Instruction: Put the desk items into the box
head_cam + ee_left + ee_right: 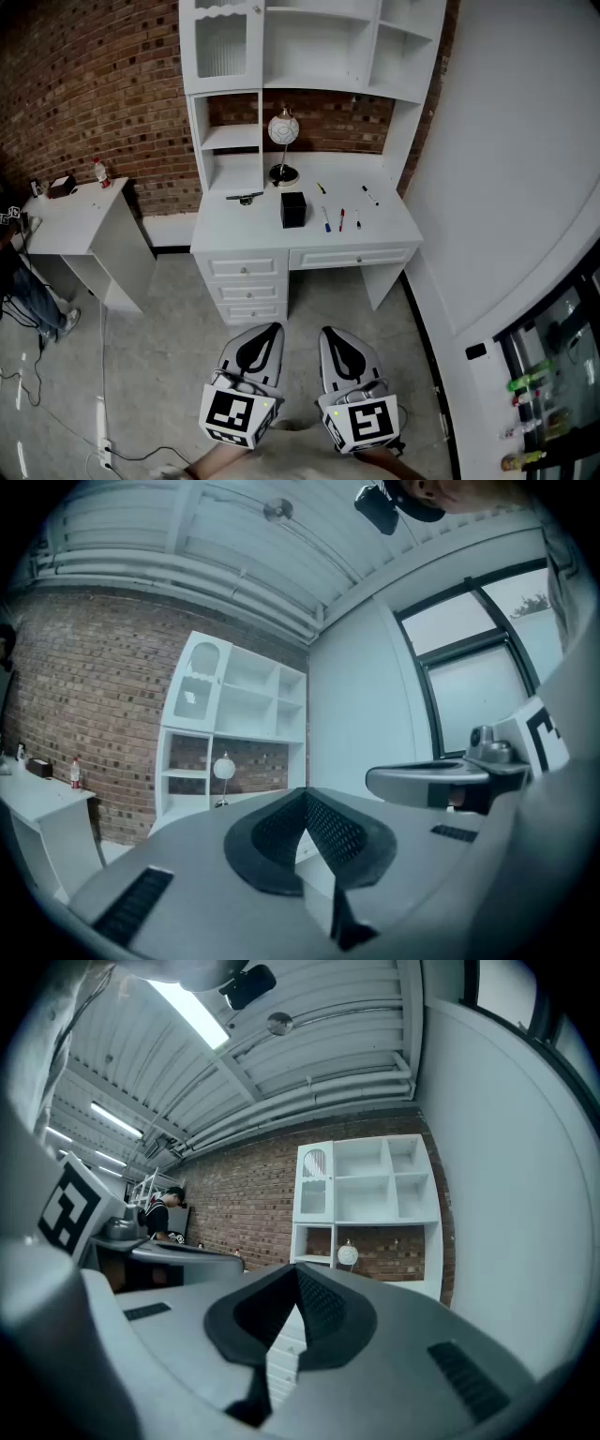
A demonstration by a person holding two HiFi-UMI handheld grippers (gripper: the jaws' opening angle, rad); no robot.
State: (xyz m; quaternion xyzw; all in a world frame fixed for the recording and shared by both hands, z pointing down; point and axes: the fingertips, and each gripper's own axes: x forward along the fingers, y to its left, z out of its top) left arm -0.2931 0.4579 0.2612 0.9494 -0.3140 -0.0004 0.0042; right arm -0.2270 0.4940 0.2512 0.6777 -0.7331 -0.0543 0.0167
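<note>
A white desk [253, 223] stands far ahead against the brick wall. On it sits a small black box [292, 208]. Right of the box lie a blue pen [325, 218], a red pen [341, 219] and a black pen [369, 195]. A yellow pen [321, 188] and a dark tool [245, 197] lie further back. My left gripper [272, 328] and right gripper [329, 332] hang side by side over the floor, well short of the desk. Both are shut and hold nothing. Each gripper view looks level along touching jaws, left gripper [305, 792] and right gripper [296, 1267].
A globe lamp [283, 129] stands at the desk's back under white shelves [309, 47]. Drawers [246, 270] fill the desk's left front. A white side table [84, 214] holding a small bottle [98, 172] stands left; a person's legs [33, 295] and floor cables [103, 412] are beside it. A white wall [506, 187] runs along the right.
</note>
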